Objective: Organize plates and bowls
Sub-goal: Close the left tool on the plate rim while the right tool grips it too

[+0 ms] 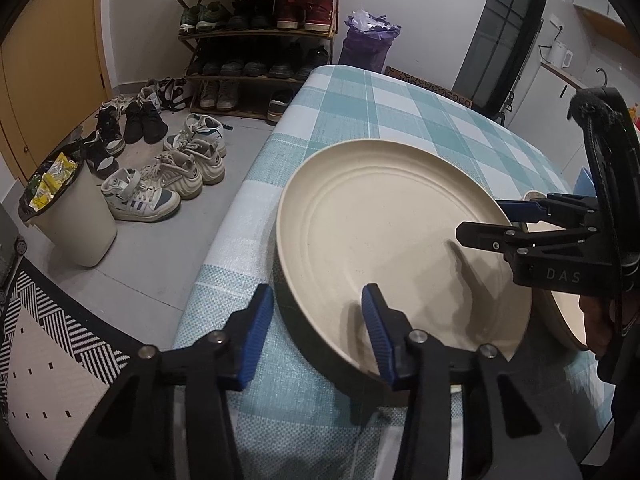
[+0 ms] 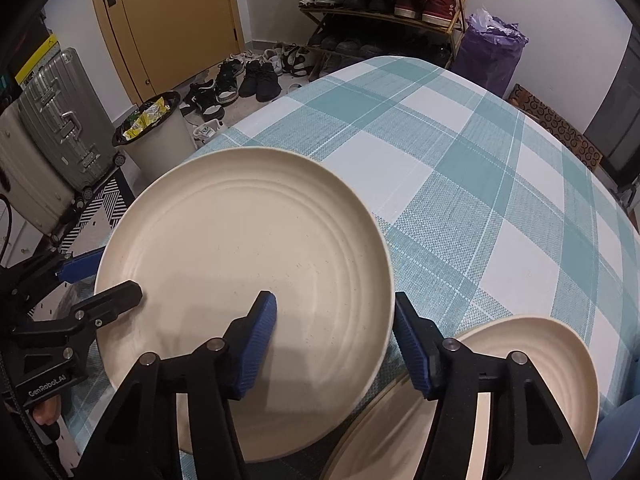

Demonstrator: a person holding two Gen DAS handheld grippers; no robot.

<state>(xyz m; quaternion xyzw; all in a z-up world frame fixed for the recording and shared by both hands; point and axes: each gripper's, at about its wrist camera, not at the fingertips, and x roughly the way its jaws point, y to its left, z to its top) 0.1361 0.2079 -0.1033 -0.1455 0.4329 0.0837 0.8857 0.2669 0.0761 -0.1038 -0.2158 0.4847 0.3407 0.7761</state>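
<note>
A large cream plate (image 1: 384,240) (image 2: 244,280) sits on the checked tablecloth (image 1: 360,112) (image 2: 460,160), tilted, one edge raised. My left gripper (image 1: 318,328) is open, its jaws astride the plate's near rim; it also shows in the right wrist view (image 2: 100,280) at the plate's left edge. My right gripper (image 2: 336,340) is open, its jaws astride the plate's right rim; it shows in the left wrist view (image 1: 492,220). A second cream plate (image 2: 540,360) (image 1: 568,316) lies under my right gripper, and another plate edge (image 2: 380,432) below it.
The table's left edge drops to the floor, where a full waste bin (image 1: 68,216) (image 2: 156,132), several shoes (image 1: 160,188) and a shoe rack (image 1: 260,32) stand. A silver suitcase (image 2: 60,120) and a purple bag (image 2: 488,52) stand farther off.
</note>
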